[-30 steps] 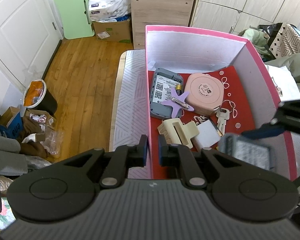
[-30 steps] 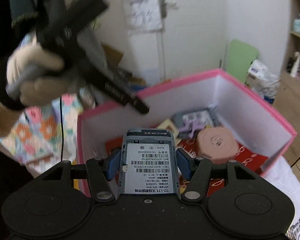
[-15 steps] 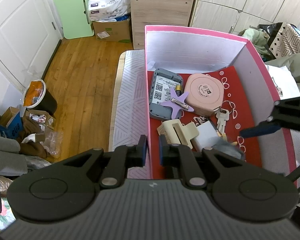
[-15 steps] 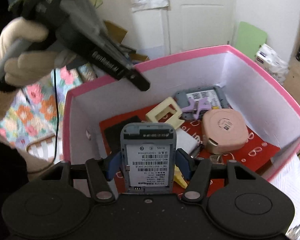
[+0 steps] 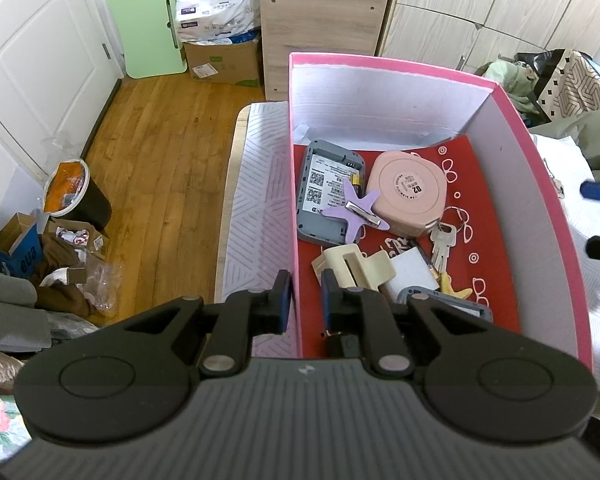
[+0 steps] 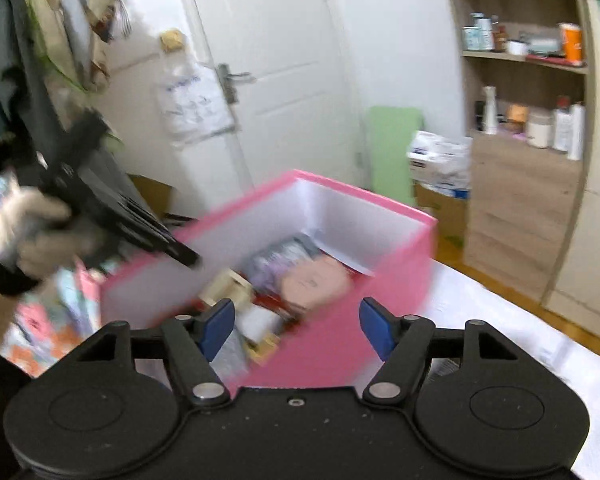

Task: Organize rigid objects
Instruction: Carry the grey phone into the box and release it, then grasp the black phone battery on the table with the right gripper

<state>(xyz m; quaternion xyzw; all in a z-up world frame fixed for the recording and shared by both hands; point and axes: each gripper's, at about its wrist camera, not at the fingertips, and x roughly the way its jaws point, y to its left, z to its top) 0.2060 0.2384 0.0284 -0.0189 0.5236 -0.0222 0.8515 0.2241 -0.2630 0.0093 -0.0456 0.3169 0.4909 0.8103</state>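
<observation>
Bedroom clutter surrounds the pink box [image 5: 548,184], its wall pinched by the left gripper [image 5: 303,294], while the right gripper [image 6: 296,330], fingers spread and empty, likely needs another item.

Left wrist view: close above the pink box [image 5: 548,200], looking steeply down into it. Right wrist view: lower, beside the box, facing the door [image 6: 284,80]. Shared: box interior.

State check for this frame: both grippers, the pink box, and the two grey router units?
left gripper: shut on the pink box wall
right gripper: open, empty
pink box: open-topped, holding items
far grey router: lying label-up
near grey router: lying in box, partly hidden
</observation>
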